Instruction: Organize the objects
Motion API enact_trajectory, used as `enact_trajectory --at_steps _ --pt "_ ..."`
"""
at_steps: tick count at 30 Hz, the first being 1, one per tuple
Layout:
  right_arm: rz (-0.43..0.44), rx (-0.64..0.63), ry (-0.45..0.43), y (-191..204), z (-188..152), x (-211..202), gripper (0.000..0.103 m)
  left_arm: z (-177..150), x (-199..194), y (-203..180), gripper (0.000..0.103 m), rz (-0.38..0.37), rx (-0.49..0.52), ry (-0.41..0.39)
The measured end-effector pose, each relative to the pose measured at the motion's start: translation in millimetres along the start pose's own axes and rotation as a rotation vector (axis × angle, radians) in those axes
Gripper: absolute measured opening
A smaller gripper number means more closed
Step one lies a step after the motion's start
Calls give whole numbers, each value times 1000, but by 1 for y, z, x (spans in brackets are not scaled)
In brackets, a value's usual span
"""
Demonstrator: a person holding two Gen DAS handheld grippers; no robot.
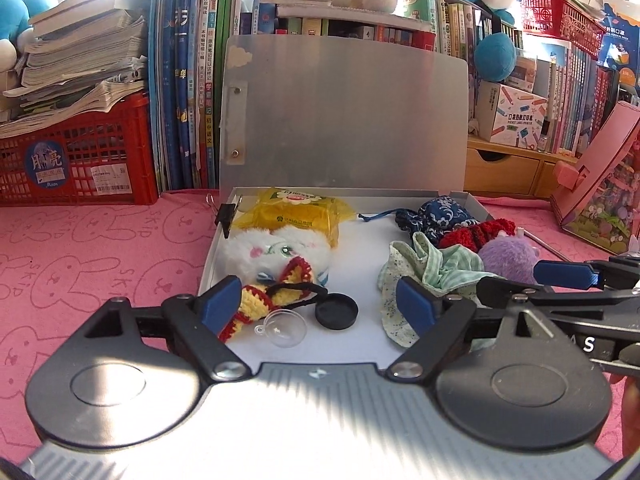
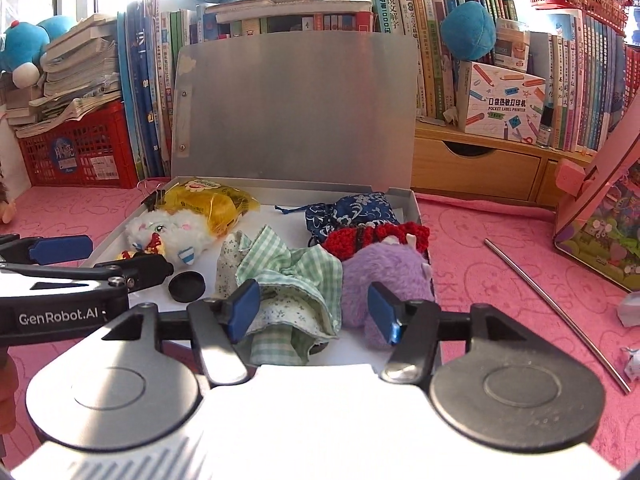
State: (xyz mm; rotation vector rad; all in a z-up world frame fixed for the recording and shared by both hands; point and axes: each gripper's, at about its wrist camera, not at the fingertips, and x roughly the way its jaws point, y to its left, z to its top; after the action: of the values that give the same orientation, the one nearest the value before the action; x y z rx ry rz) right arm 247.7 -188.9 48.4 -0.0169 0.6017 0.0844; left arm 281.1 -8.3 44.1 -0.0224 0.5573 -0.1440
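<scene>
Left gripper (image 1: 316, 304): jaws wide apart, holding nothing; low centre of the left view, just over the box's near end.
Right gripper (image 2: 314, 310): jaws also wide apart, empty; straddling the gingham cloth and the purple plush, touching neither as far as I can tell.
Clear dome (image 1: 282, 327): nearest item, lower centre; likely thin, slippery and crackable, so take it gently across the rim.
Black cap (image 1: 337, 311): just beside the dome; stiff, light, easy edge pinch.
Crochet piece (image 1: 256, 304): yellow and red yarn, soft, by the left fingertip.
Gingham cloth (image 2: 280, 280): crumpled, limp; grab a raised fold.
Purple plush (image 2: 384, 276): right of centre; soft, light, squeezes anywhere.
White plush (image 1: 276, 254): mid left, partly under the yellow packet (image 1: 296, 210); packet looks crinkly and slick.
Red knit (image 2: 376, 238) and blue pouch (image 2: 352, 210): far right corner, both soft.
Box (image 1: 210, 256): shallow, grey-walled, lid (image 1: 344, 112) standing open at the back; holds all the above.
Metal rod (image 2: 560, 312): outside, right, on the pink mat (image 1: 80, 256).
Books (image 1: 184, 100): behind, upper frame.
</scene>
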Motion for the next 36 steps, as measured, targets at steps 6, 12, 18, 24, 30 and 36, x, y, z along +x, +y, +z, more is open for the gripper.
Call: enact_trajectory --at_steps 6,12,18,24,30,36 --pt "4 23 14 -6 1 -10 82 0 -13 -3 92 12 25 -15" --pt "3 53 11 -10 -4 -19 91 -2 -27 -2 94 17 32 -30" --pt "-8 48 0 -9 -8 -31 95 -4 -40 -4 96 24 53 -45" --pt "-8 58 -7 -10 -10 -43 99 -8 -53 -3 97 20 45 -41" --pt "-1 46 -16 -7 -14 -57 101 -11 -73 -3 97 16 42 -65" --pt "-1 26 -34 -3 -16 -70 103 -15 -91 -3 98 1 44 -81"
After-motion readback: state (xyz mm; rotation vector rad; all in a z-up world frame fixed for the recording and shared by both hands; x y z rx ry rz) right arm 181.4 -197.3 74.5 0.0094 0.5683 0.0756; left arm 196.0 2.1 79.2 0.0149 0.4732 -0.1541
